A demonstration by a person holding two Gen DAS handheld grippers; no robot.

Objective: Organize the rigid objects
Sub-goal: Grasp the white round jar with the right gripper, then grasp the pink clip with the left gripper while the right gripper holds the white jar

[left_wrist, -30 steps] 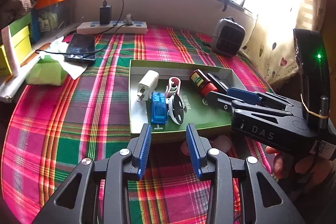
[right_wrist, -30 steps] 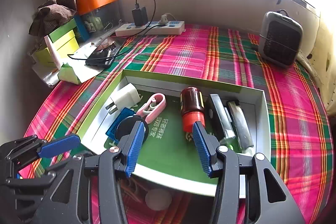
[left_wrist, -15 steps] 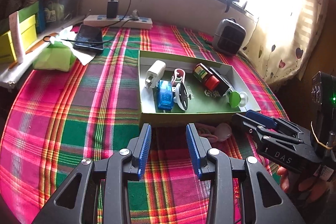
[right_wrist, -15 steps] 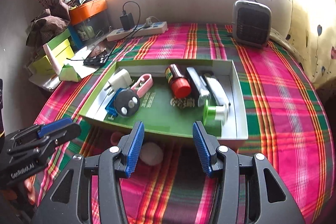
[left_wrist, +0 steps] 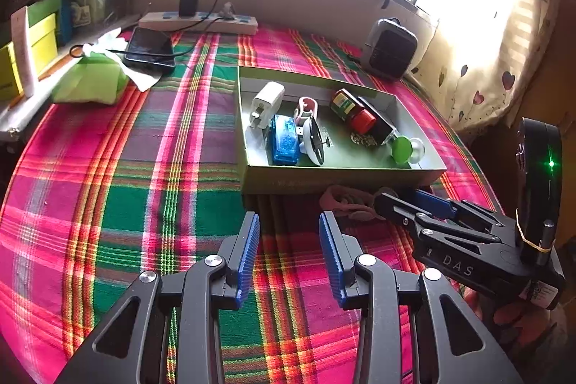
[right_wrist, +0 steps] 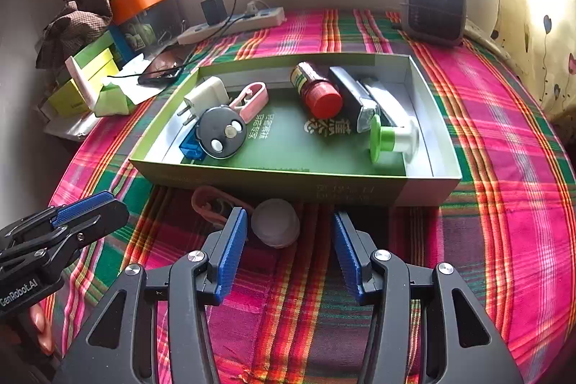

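Observation:
A green open box lies on the plaid cloth. In it are a white plug, a blue gadget, a black disc, a pink clip, a red-capped jar, a black bar and a green-capped white bottle. A white round object and a pink strap lie on the cloth just in front of the box. My right gripper is open and empty, hovering over the white round object. My left gripper is open and empty, in front of the box's left half.
A small grey heater stands at the back right. A power strip with a charger, a phone and a green tissue pack lie at the back left. Boxes and clutter line the left edge.
Both grippers have drawn back from the box toward the near side. The right gripper left the green-capped bottle lying in the box and now hovers by the white round object.

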